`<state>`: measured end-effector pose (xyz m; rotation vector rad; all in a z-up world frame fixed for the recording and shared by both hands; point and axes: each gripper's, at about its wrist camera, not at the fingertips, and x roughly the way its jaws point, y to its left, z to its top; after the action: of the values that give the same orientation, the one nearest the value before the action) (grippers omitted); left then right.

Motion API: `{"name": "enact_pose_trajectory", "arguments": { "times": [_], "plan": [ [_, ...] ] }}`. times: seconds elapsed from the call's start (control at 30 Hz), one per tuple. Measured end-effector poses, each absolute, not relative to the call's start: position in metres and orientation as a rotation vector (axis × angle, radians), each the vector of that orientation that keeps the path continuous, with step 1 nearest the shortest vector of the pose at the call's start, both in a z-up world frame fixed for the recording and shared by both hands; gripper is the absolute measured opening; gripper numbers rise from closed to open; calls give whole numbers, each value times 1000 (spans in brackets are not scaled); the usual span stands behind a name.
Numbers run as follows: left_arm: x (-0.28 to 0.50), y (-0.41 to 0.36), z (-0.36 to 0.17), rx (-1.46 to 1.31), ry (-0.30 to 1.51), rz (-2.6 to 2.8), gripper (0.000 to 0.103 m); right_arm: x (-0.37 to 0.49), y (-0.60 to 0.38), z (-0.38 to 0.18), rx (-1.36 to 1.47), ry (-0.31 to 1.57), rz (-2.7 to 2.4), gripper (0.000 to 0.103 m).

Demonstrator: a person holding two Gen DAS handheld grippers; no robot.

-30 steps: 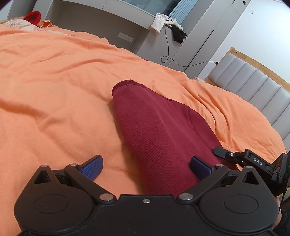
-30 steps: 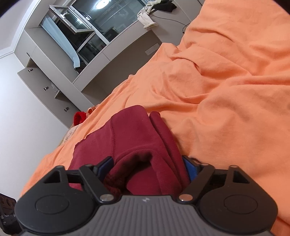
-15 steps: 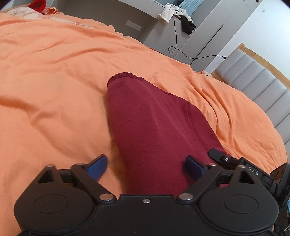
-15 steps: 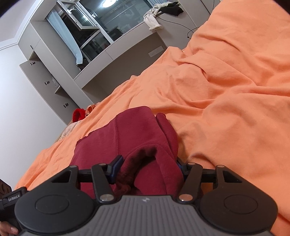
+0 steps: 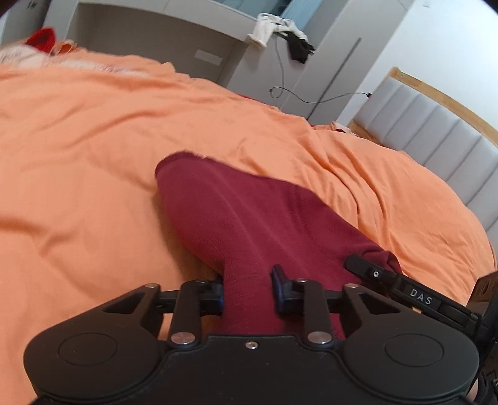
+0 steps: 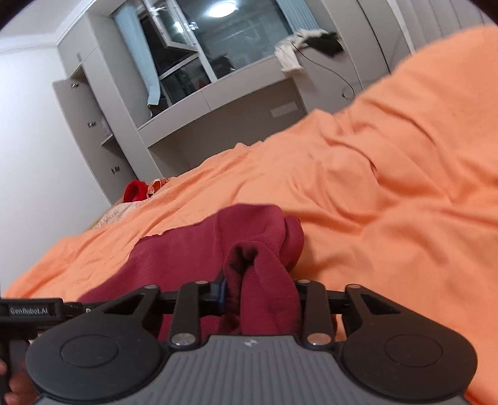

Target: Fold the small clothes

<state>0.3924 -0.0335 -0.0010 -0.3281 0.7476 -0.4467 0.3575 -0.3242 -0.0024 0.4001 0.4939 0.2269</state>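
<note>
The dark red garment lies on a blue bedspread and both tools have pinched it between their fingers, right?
Not quite: the bedspread is orange, not blue, as the left wrist view shows. The rest holds: the left gripper and the right gripper each pinch the dark red garment.

Even indoor light, fisheye views with motion blur.
Ceiling lamp (image 6: 221, 7) glares at 12 o'clock; edges curve, corners vignette dark.

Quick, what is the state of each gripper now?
Left gripper: closed on the maroon garment.
Right gripper: closed on the same maroon garment.
</note>
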Motion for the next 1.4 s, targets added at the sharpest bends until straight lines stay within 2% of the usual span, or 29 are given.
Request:
{"name": "enact_pose_trajectory", "arguments": {
  "times": [0.17,0.67,0.93,1.23,1.33,1.4],
  "plan": [
    [391,-34,23,-272,659,-449,20,357,-311,15,400,437,258,26],
    [370,3,50,-76,334,-261,21,382,-212,34,163,244,347,26],
    [375,6,17,60,458,-181,30,396,-220,10,234,415,317,29],
    [369,11,12,48,504,-148,39,389,-230,0,233,470,301,48],
    [370,10,12,35,521,-126,52,389,-233,1,238,475,293,61],
    [369,12,13,18,528,-99,75,388,-235,0,245,479,283,79]
  ]
}}
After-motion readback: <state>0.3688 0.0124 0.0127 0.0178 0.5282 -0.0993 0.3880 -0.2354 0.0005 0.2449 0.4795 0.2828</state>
